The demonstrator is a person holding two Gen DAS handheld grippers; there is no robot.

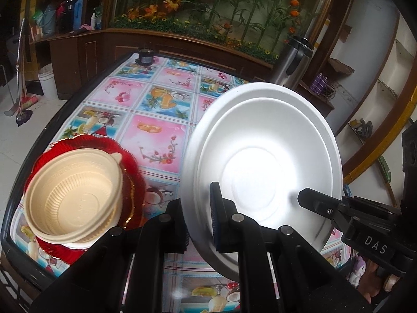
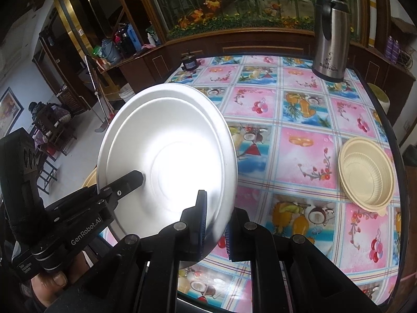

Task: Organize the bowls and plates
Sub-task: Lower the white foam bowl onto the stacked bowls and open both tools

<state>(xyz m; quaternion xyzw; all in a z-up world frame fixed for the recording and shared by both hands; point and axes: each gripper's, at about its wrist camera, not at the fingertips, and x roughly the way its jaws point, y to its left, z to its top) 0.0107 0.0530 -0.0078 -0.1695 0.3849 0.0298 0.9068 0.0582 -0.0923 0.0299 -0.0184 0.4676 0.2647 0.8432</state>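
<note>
White plate held clear of the table, tilted, its concave face toward both cameras; a second rim line inside the outer one suggests two plates nested, though glare on the centre makes that hard to confirm. Left gripper clenched on the plate's near-left rim, one blue pad on the inner face, the other finger behind the edge. Right gripper likewise clamped on the near-right rim, blue pads either side of the edge. In the left wrist view the right gripper's finger reaches in from the right across the plate's face; in the right wrist view the left one does the same from the left. Near-left corner of the table: cream ribbed bowl sitting on a red scalloped plate. Right side of the table, well apart from the held plate: another cream bowl upright on the fruit-print tablecloth. Steel thermos jug stands at the far right corner; small dark object at the far edge.
</note>
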